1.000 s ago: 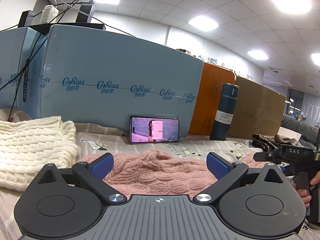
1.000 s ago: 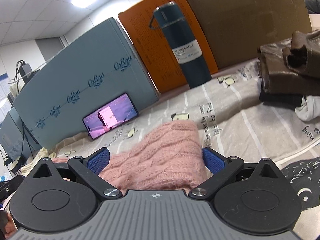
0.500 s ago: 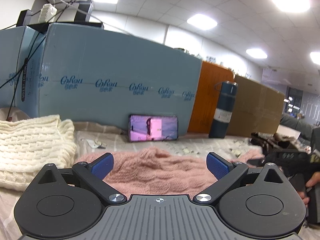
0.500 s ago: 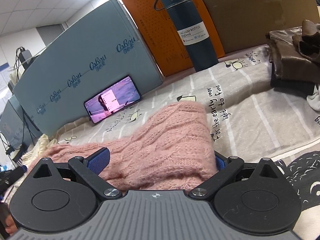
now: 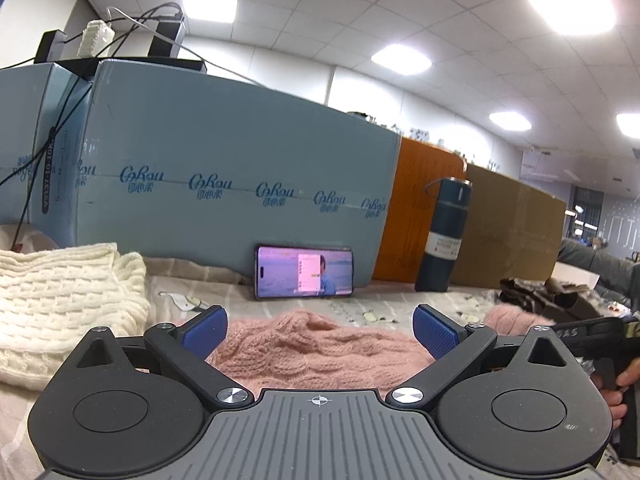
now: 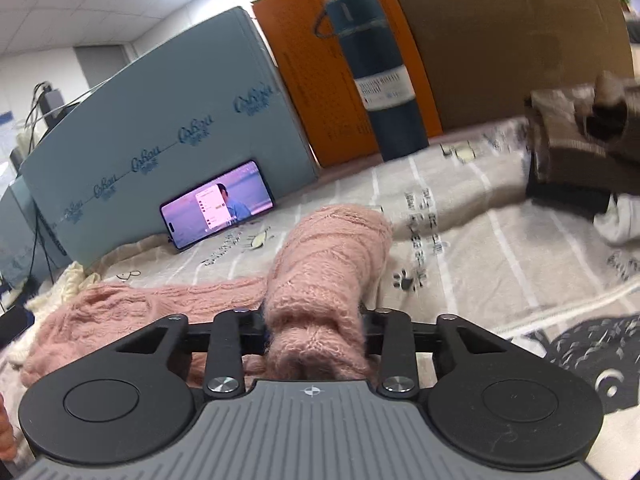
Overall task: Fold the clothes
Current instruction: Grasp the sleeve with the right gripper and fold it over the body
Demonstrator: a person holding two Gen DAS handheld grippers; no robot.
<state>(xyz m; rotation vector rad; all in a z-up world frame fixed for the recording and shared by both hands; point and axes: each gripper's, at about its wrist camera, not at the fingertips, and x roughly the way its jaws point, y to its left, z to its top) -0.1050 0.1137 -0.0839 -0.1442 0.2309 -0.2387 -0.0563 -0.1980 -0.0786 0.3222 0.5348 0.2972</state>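
Between the jaws of the right gripper (image 6: pixel 314 326) a thick bunch of the pink knitted sweater (image 6: pixel 320 276) is caught: the jaws are closing on it, and the wool already bulges out above and below them, so I judge this a real grip on what looks like a sleeve or one end of the garment. The part beyond the jaws sticks forward over the printed bedsheet (image 6: pixel 500 248), while the rest of the sweater lies flat toward the left of this view. The left gripper (image 5: pixel 318 330) stands with its blue pads (image 5: pixel 434 330) wide apart, one on each side of the sweater's near edge; they press on nothing, and the wool lies just below and between them. The step in hand seems to be the first fold, with the right side taken and the left side not yet. The next move calls, I think, for the left jaws to close on their edge, and then for the held part to be carried over the body of the sweater and laid down flat. The loose knit may stretch or slip. A cream sweater (image 5: pixel 60 300) lies at the left, a brown folded pile (image 6: pixel 580 148) at the right, and a phone (image 6: pixel 218 204) and a dark bottle (image 6: pixel 376 80) stand behind, well apart from the work.
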